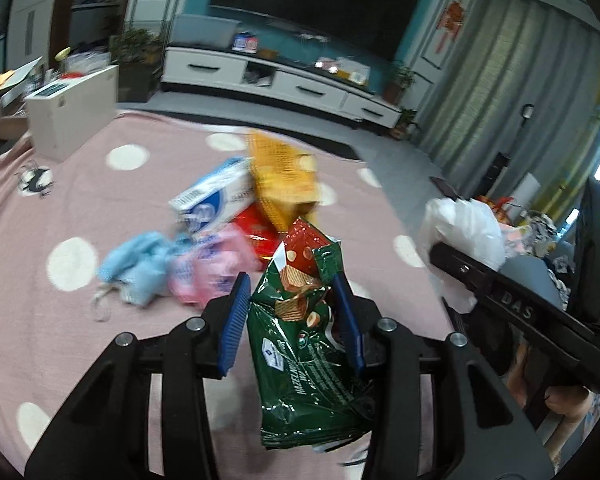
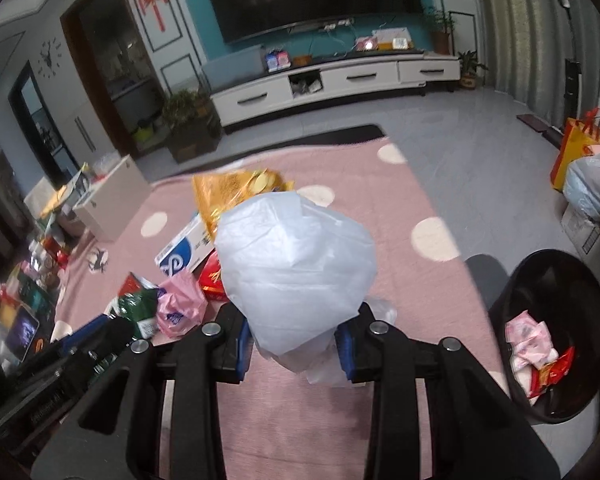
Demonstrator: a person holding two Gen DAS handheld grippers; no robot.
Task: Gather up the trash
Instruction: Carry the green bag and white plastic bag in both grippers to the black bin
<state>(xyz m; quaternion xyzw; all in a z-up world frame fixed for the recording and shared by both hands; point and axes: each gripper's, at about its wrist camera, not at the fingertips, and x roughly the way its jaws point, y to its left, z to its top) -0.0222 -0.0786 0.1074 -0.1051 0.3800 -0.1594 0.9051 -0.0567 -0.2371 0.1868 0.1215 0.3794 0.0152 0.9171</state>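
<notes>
White plastic bag (image 2: 296,264) sits clamped in the right gripper (image 2: 296,344); the black bin (image 2: 556,280) lies at four o'clock, nearer this hand. Left gripper (image 1: 296,316) holds the green wafer packet (image 1: 304,340).

Two grippers were out, the left gripper (image 1: 296,312) with one green wafer packet (image 1: 308,320) between its fingers, the right gripper (image 2: 296,346) with one white plastic bag (image 2: 296,264). Ahead of them lay one yellow packet (image 1: 284,176), one blue-and-white box (image 1: 212,200), one red packet (image 1: 256,232), one pink wrapper (image 1: 212,264) and one pale blue cloth (image 1: 136,264). One black bin (image 2: 556,336) stood to the right.
</notes>
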